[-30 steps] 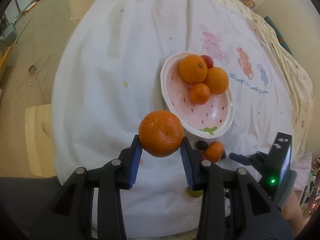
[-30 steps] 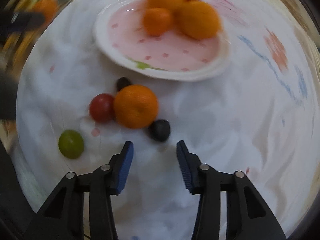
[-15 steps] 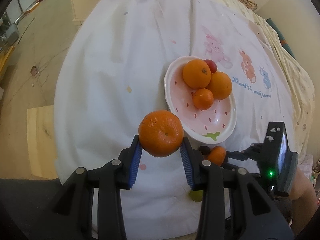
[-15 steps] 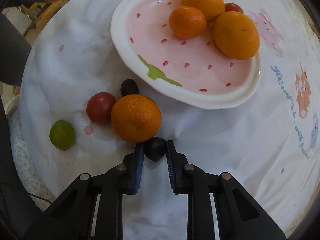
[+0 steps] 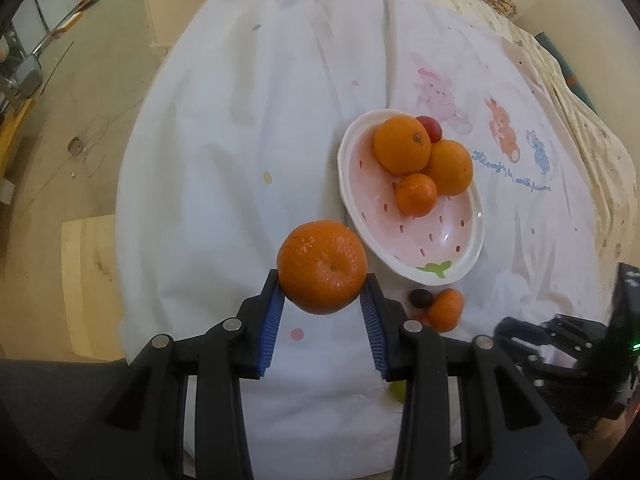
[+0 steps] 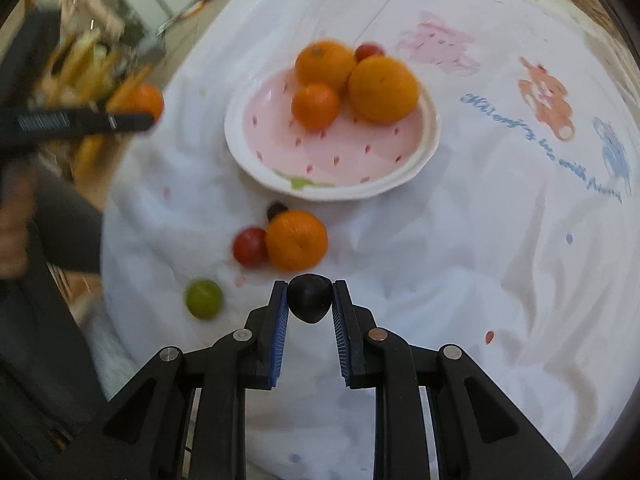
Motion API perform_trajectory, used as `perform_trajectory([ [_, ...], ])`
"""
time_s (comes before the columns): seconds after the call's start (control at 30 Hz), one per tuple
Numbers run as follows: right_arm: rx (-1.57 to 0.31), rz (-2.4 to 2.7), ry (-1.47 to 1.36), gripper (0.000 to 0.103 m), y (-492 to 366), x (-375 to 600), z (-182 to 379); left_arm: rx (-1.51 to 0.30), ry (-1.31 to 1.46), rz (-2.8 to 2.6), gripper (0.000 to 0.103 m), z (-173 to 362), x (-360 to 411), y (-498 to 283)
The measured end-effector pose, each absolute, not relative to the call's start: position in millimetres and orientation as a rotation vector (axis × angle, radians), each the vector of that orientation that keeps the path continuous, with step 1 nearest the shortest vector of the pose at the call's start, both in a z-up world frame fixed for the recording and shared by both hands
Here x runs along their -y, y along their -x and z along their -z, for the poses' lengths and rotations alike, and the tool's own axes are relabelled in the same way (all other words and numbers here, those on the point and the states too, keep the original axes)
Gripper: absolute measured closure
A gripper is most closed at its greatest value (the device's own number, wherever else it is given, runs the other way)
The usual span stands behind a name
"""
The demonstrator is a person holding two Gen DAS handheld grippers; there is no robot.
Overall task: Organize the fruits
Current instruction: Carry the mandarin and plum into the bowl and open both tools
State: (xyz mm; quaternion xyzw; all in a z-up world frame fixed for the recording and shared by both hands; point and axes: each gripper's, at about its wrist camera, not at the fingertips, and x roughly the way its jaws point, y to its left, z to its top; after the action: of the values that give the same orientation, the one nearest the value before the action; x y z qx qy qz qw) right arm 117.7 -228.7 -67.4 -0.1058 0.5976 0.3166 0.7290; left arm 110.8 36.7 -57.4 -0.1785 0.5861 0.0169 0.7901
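Jaws of my left gripper [image 5: 322, 300] pinch a large orange [image 5: 322, 266], held in the air just short of the strawberry plate [image 5: 471, 257], which lies ahead and to the right. My right gripper [image 6: 310, 304] has its jaws closed on a small dark fruit [image 6: 310, 297]; the plate sits straight ahead of it, beyond a loose mandarin [image 6: 296, 245], red tomato [image 6: 250, 246] and green fruit [image 6: 203, 298] on the white cloth [image 6: 460, 288]. I judge my left nearer the plate.

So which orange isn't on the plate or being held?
The orange lying on the white cloth just below the plate, touching a red fruit.
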Motion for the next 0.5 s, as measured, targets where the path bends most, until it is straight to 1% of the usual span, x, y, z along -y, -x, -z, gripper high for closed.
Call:
perform_trajectory([
  [0.13, -1.270, -0.682, 0.115, 0.080, -114.8, 238.6, 58.1, -1.256, 0.356, -0.052, 0.069, 58.9, -36.3, -109.7],
  [0.33, -1.221, -0.676, 0.058, 0.080, -121.6, 211.4, 48.4, -1.251, 0.334, -0.058, 0.069, 55.7, -35.9, -112.8],
  [0.43, -1.190, -0.653, 0.032, 0.080, -125.9, 214.4, 42.4, -1.281, 0.381, -0.026, 0.069, 53.6, -37.7, -117.1],
  [0.5, -1.175, -0.641, 0.008, 0.080, -132.7, 215.9, 42.9, -1.271, 0.349, -0.032, 0.069, 47.1, -36.2, -121.8],
])
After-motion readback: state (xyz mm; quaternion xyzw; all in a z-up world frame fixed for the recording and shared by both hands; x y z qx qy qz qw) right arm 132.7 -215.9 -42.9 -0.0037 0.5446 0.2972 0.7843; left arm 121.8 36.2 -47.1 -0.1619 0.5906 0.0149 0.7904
